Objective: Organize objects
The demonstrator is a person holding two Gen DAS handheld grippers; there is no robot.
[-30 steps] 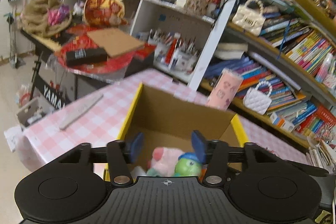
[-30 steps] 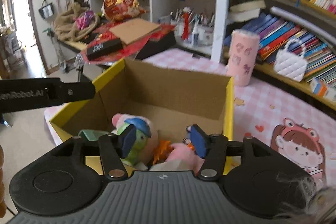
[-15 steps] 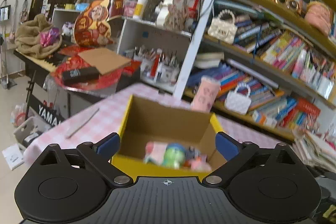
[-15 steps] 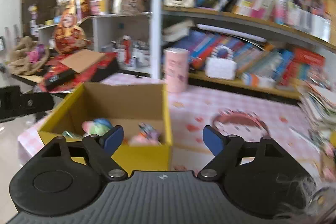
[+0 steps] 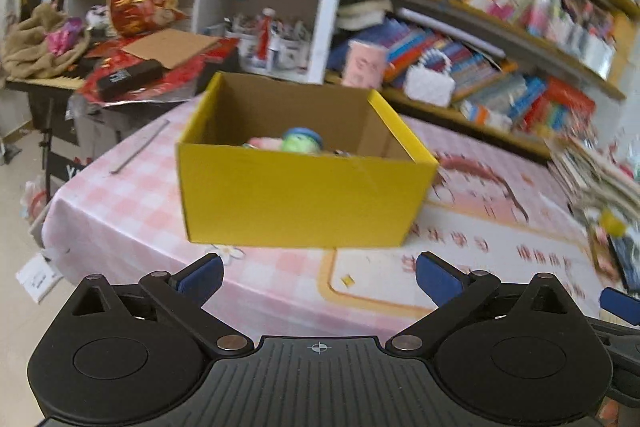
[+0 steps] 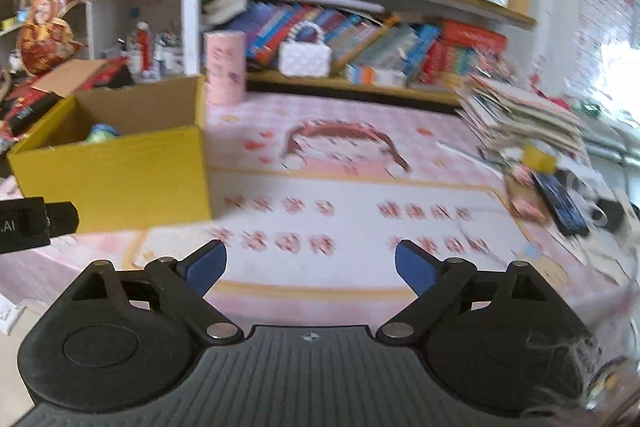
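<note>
An open yellow cardboard box [image 5: 304,195] stands on the pink checked tablecloth [image 5: 132,203]. A green toy with a blue cap [image 5: 302,141] and a pink plush [image 5: 262,143] lie inside it. My left gripper [image 5: 318,267] hangs in front of the box, short of its near wall. Its jaws are opening wide with nothing between them. My right gripper [image 6: 310,251] is to the right of the box [image 6: 112,175], over the printed tablecloth, jaws opening and empty. The green toy [image 6: 102,133] peeks over the rim. The left gripper's body [image 6: 24,223] shows at the left edge.
A pink cup [image 6: 224,67] stands behind the box, beside a white handbag [image 6: 306,57] on the low bookshelf. A stack of books and papers [image 6: 520,119] and a dark phone [image 6: 560,203] crowd the table's right side. A grey strip [image 5: 140,147] lies left of the box.
Both grippers have drawn back out of the box and opened wide. The toys they were over now lie in the box. The right view has swung right, across the table.
</note>
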